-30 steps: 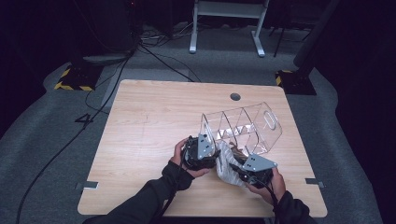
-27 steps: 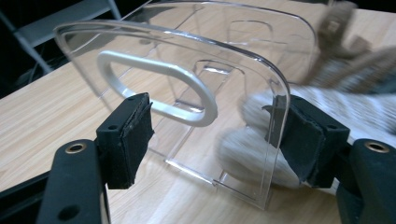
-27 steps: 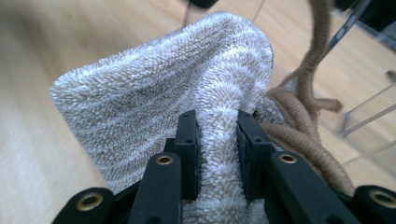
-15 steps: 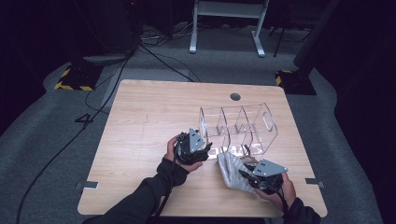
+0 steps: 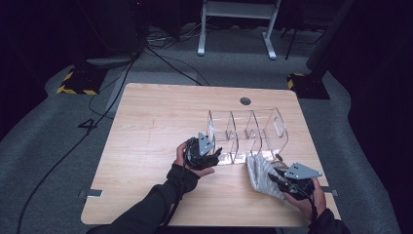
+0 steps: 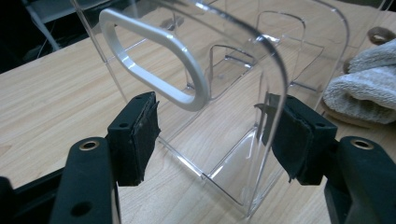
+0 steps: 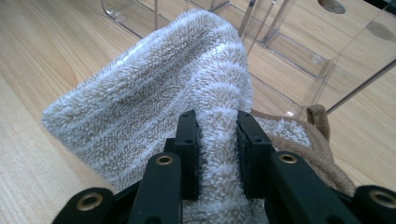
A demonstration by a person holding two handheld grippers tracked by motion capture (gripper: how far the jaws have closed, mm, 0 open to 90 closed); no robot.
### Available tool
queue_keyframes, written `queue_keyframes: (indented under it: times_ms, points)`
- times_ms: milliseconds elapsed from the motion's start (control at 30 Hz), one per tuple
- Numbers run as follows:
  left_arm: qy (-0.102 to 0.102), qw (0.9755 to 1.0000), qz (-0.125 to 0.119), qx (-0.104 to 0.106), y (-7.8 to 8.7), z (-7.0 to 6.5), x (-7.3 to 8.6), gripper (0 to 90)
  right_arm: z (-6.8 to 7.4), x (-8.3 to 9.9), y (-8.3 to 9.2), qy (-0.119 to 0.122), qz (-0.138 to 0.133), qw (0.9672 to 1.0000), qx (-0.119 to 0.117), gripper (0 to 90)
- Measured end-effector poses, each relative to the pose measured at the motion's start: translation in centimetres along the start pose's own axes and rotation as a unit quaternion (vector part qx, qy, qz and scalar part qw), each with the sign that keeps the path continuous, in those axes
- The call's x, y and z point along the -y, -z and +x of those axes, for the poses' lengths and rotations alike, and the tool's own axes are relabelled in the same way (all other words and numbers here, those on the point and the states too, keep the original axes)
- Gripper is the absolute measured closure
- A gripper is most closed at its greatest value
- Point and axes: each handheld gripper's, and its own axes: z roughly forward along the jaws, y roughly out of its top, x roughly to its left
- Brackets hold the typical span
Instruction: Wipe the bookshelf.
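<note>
Cloth pinched, organizer not yet gripped.
We clamp the grey terry cloth (image 7: 187, 93) in our right gripper (image 7: 217, 154) near the tabletop's (image 5: 156, 122) front right corner; left gripper (image 6: 215, 135), jaws just narrowing, straddles the clear acrylic divided organizer's (image 6: 224, 93) end wall without pressing; wiping seems ahead.

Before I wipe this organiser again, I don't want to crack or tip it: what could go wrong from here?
1. The left hand-held gripper straddles the clear organiser's thin end wall. Its jaws have just been closing, and the left pad looks clear of the wall, so the organiser could slide or tip.
2. The right hand-held gripper pinches only a fold of the grey towel, which may slip out.
3. The towel's brown loop could snag on a divider.
</note>
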Motion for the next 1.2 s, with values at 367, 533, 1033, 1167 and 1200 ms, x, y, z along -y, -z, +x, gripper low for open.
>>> queue_keyframes:
  times_ms: [367,533,1033,1167,1200]
  points:
    - [-0.007,0.9999,-0.005,0.006,0.1,1.0,0.3,57.4,-0.8,-0.1,1.0,-0.006,-0.006,0.9999,0.014,73.4]
    - [-0.003,1.0000,-0.005,-0.002,0.2,2.0,0.5,61.4,-2.1,0.5,2.1,-0.032,-0.023,0.9990,0.024,73.5]
    - [-0.032,0.9995,0.003,0.000,0.5,4.9,0.8,71.3,-3.2,0.5,3.5,-0.047,-0.048,0.9973,0.029,73.3]
    - [-0.034,0.9994,0.004,-0.004,0.6,5.1,0.8,71.7,-3.5,0.5,4.4,-0.051,-0.059,0.9966,0.028,73.3]
    - [-0.029,0.9996,0.003,-0.006,0.6,5.2,0.9,72.1,-3.6,0.5,4.7,-0.053,-0.063,0.9962,0.027,73.3]
